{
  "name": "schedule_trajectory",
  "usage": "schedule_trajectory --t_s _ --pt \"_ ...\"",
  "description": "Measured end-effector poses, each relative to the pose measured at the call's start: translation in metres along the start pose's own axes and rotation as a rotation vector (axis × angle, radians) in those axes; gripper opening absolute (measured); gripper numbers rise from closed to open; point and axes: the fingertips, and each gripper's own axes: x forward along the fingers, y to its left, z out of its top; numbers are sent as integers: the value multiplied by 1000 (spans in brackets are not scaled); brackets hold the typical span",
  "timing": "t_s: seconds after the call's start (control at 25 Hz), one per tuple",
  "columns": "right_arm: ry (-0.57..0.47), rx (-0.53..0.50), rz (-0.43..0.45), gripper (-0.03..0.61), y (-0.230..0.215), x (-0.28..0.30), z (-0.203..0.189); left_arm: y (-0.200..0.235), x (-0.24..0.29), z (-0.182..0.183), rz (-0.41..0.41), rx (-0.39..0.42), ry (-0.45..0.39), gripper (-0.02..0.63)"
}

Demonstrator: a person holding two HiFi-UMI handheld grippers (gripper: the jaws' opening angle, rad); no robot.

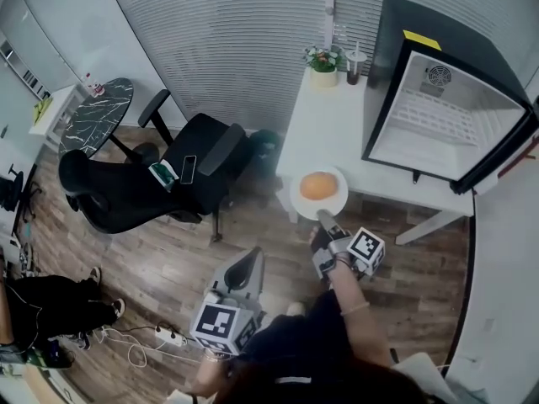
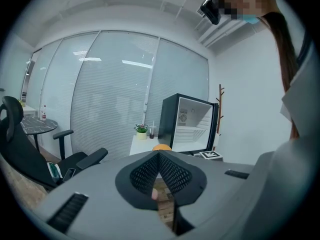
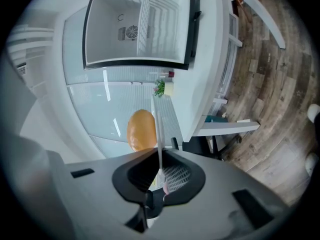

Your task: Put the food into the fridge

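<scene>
An orange-brown bun (image 1: 318,186) lies on a round white plate (image 1: 296,199). My right gripper (image 1: 321,217) is shut on the plate's near rim and holds it above the floor, just off the white table's (image 1: 337,124) front edge. In the right gripper view the plate (image 3: 159,129) shows edge-on between the jaws, with the bun (image 3: 141,130) beside it. The small black fridge (image 1: 446,116) stands open on the table, its white inside and wire shelf bare. My left gripper (image 1: 251,263) hangs lower left, shut, with nothing in it (image 2: 159,154).
A black office chair (image 1: 160,188) with a phone (image 1: 188,168) on its seat stands left of the table. A potted plant (image 1: 322,64) and a cup (image 1: 354,64) sit at the table's far end. A round marble table (image 1: 97,116) stands far left, and a power strip (image 1: 168,337) lies on the wood floor.
</scene>
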Motion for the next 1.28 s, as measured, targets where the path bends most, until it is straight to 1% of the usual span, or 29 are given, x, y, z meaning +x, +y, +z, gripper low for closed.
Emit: schedule_trajectory --t_s 0.2,0.32,0.4,0.48,0.76,0.96,1.28 --pt "12 -6 6 14 10 -11 11 -13 15 7 -8 -5 -17 3" --pt "29 -8 -7 14 12 -19 20 -21 27 7 12 -9 6 3" --pt "39 -12 -14 14 12 -27 28 -33 37 13 4 -11 -10 3" --pt "45 -9 -17 14 14 -35 39 -46 48 16 -5 -5 -18 3" --pt "64 -13 -20 14 21 -65 87 -92 85 17 -11 -1 10 3" --pt "90 -32 -3 14 23 -82 120 -124 111 26 -15 7 -13 3" --pt "113 -23 -13 14 22 -110 162 -165 136 31 19 12 -11 3"
